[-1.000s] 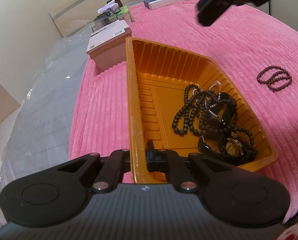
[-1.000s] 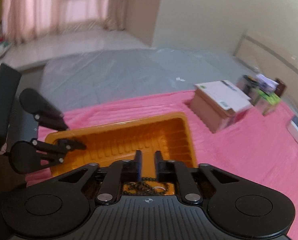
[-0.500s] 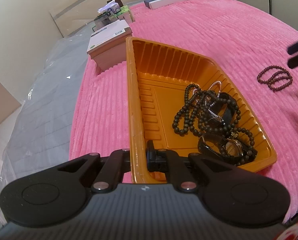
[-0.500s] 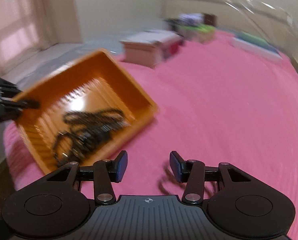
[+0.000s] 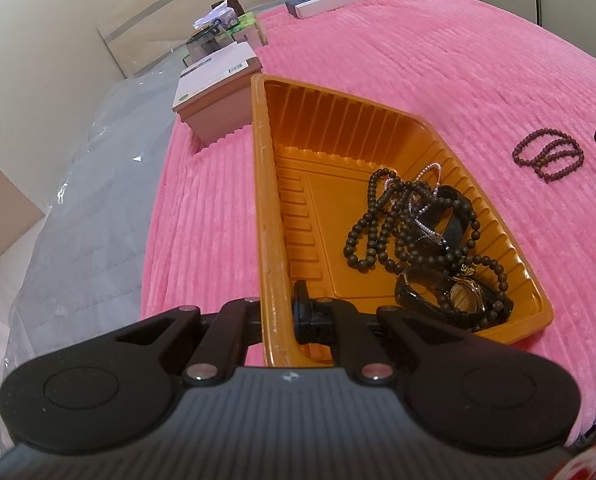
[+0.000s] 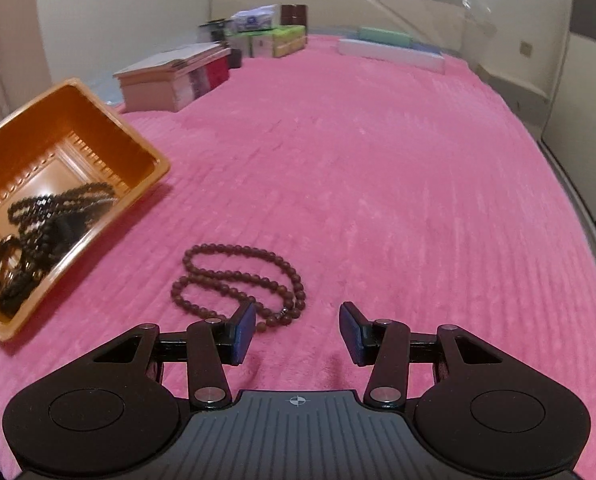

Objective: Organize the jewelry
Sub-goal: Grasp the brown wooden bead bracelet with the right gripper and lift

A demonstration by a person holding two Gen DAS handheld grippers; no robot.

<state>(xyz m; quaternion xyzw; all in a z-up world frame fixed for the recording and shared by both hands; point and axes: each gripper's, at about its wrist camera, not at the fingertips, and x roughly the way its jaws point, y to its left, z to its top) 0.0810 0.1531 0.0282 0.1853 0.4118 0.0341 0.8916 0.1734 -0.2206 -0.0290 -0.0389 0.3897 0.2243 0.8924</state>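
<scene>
The left claw pinches the near wall of an orange tray holding dark beads and watches, while the right claw, spread, hovers just short of a brown bead bracelet lying on the pink blanket.

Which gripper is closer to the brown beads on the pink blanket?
Right. The right gripper is open just in front of the brown beads. The left gripper is clamped on the orange tray's rim, farther away.
</scene>
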